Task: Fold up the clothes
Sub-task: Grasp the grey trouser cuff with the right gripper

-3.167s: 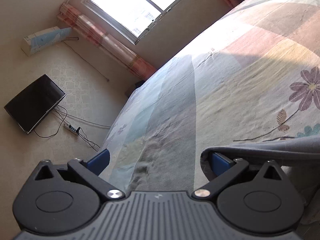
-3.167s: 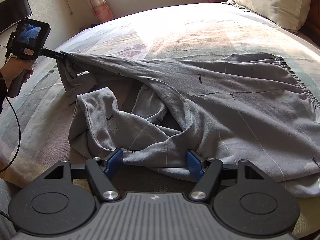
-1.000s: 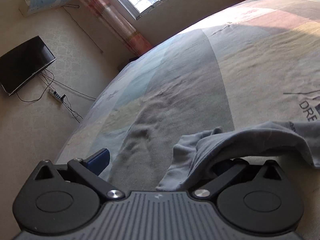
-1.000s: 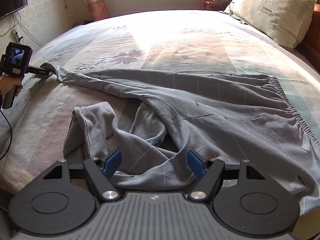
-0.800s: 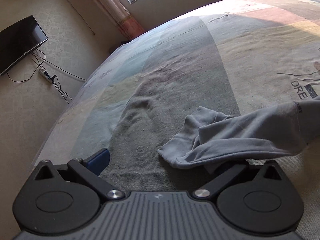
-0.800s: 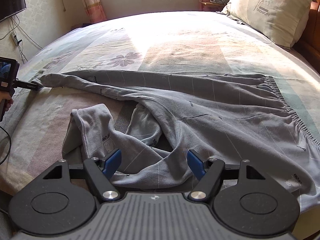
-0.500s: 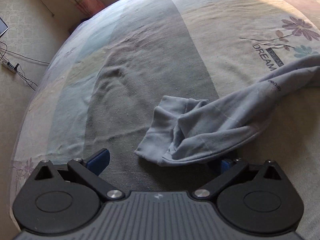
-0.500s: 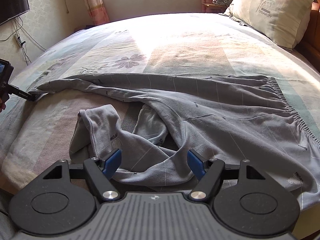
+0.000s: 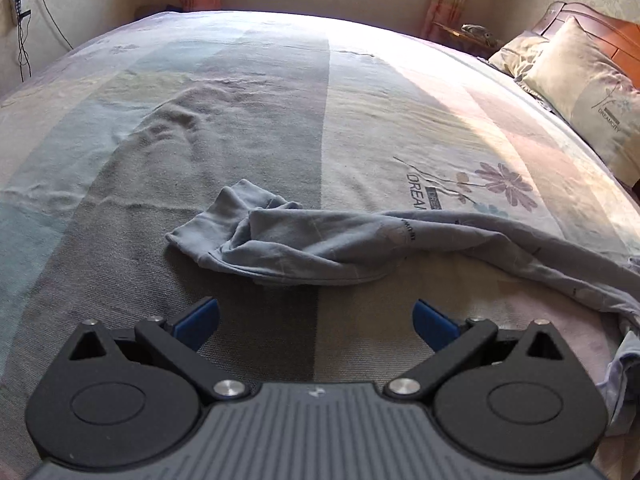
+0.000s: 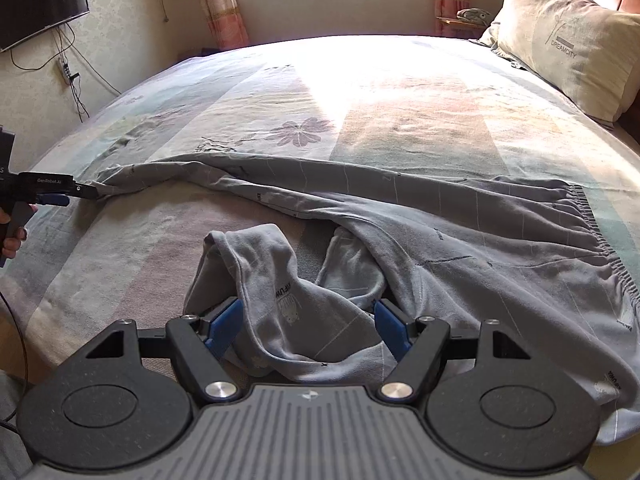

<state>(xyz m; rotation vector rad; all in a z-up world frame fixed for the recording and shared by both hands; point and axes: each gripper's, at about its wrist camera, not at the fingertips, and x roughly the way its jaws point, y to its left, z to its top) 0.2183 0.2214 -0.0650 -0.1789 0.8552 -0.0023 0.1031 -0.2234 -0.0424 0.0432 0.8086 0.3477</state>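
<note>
Grey trousers (image 10: 440, 232) lie spread on the bed, with the elastic waistband (image 10: 592, 220) at the right. One leg (image 10: 240, 176) is stretched out to the left; its cuff (image 9: 224, 220) lies flat on the sheet. My left gripper (image 9: 316, 322) is open just short of that cuff, with nothing between its fingers. In the right wrist view the left gripper (image 10: 80, 191) shows at the left edge, its tip by the cuff. The other leg (image 10: 280, 288) is crumpled. My right gripper (image 10: 307, 324) is open, with this crumpled cloth lying loosely between its blue pads (image 10: 224, 324).
The striped flowered bedsheet (image 10: 400, 100) covers a wide bed. A pillow (image 10: 568, 40) leans on the wooden headboard at the far right. A wall-mounted screen (image 10: 40, 4) with hanging cables is at the left. A hand (image 10: 12, 236) holds the left gripper's handle.
The trouser cuff slid off my left gripper's right finger and now lies on the bed. The left gripper rolled level and drew back. The right gripper crept towards the crumpled leg.
</note>
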